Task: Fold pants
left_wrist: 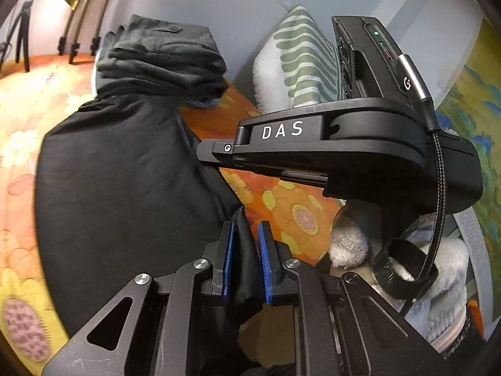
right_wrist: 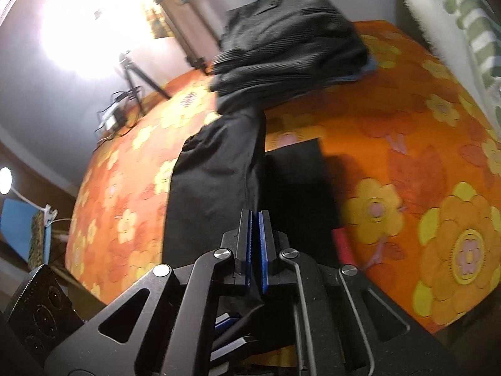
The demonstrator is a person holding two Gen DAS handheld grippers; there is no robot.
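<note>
The black pants (left_wrist: 125, 194) hang lifted above the orange flowered bedspread (left_wrist: 18, 144). My left gripper (left_wrist: 245, 232) is shut on a thick fold of the black fabric between its blue pads. My right gripper shows in the left wrist view (left_wrist: 206, 152) at the right, its fingers pressed into the same fabric edge. In the right wrist view my right gripper (right_wrist: 254, 219) is shut on the pants (right_wrist: 216, 175), which stretch away from it over the bedspread (right_wrist: 407, 144).
A stack of folded dark garments (left_wrist: 162, 56) lies on the far part of the bed, also in the right wrist view (right_wrist: 288, 40). A green striped pillow (left_wrist: 300, 62) stands against the wall. Tripods (right_wrist: 134, 78) stand beyond the bed.
</note>
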